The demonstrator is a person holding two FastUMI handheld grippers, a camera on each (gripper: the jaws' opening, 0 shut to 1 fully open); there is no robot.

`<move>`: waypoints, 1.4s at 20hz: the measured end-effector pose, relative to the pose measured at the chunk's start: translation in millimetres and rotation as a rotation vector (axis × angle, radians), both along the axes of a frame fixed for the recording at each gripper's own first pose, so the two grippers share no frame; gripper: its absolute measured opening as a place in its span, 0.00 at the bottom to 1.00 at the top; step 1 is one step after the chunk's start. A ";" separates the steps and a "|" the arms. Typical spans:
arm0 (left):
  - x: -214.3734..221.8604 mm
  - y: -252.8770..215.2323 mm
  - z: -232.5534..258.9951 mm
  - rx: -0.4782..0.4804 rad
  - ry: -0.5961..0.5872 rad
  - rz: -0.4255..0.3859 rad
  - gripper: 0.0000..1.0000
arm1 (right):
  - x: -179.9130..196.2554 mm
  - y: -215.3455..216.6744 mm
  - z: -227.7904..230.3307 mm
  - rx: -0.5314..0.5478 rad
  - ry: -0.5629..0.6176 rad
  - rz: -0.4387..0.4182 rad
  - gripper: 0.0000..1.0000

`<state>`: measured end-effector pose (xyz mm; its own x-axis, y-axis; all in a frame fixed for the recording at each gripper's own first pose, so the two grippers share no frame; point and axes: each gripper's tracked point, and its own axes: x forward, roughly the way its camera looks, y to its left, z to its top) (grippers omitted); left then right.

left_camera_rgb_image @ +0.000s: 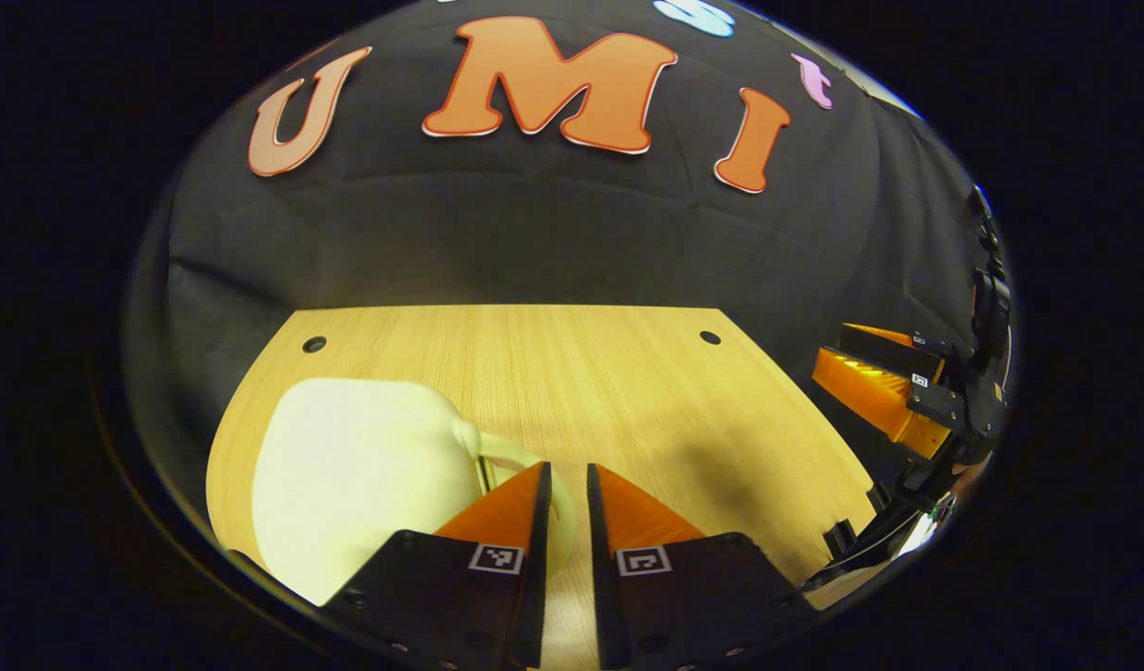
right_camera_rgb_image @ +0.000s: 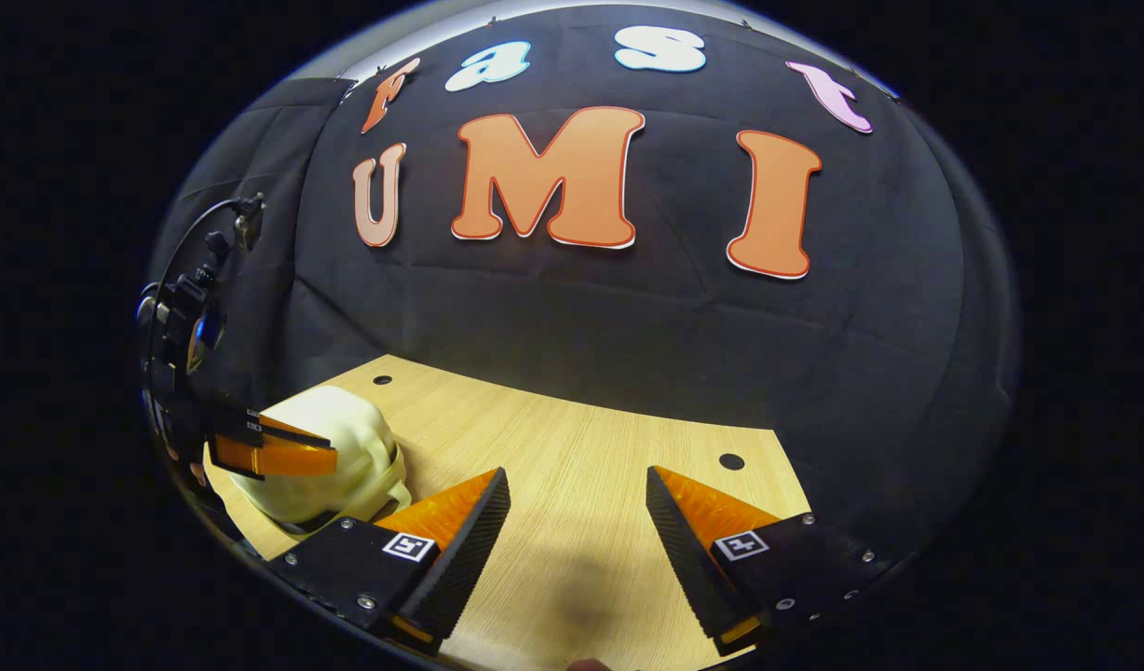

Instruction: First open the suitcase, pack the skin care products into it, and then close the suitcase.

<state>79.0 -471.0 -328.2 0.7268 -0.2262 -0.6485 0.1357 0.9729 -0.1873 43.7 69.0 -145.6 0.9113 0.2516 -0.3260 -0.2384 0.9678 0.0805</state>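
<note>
A closed cream hard-shell suitcase lies flat on the left part of the wooden table. Its looped handle points to the right. My left gripper hovers right at that handle, its fingers almost together with only a narrow slit between them; the loop curves under the left finger. In the right gripper view the left gripper hangs over the suitcase. My right gripper stands open above bare table, with nothing between its fingers. It also appears at the right table edge.
The table's far edge meets the black cloth wall. Two small round holes, one on the left and one on the right, sit near the far corners. Bare wood stretches to the right of the suitcase.
</note>
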 end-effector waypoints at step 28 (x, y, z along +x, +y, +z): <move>30.0 18.0 160.2 0.103 -0.588 0.077 0.99 | 0.2 18.0 89.2 0.002 -0.234 -0.075 0.93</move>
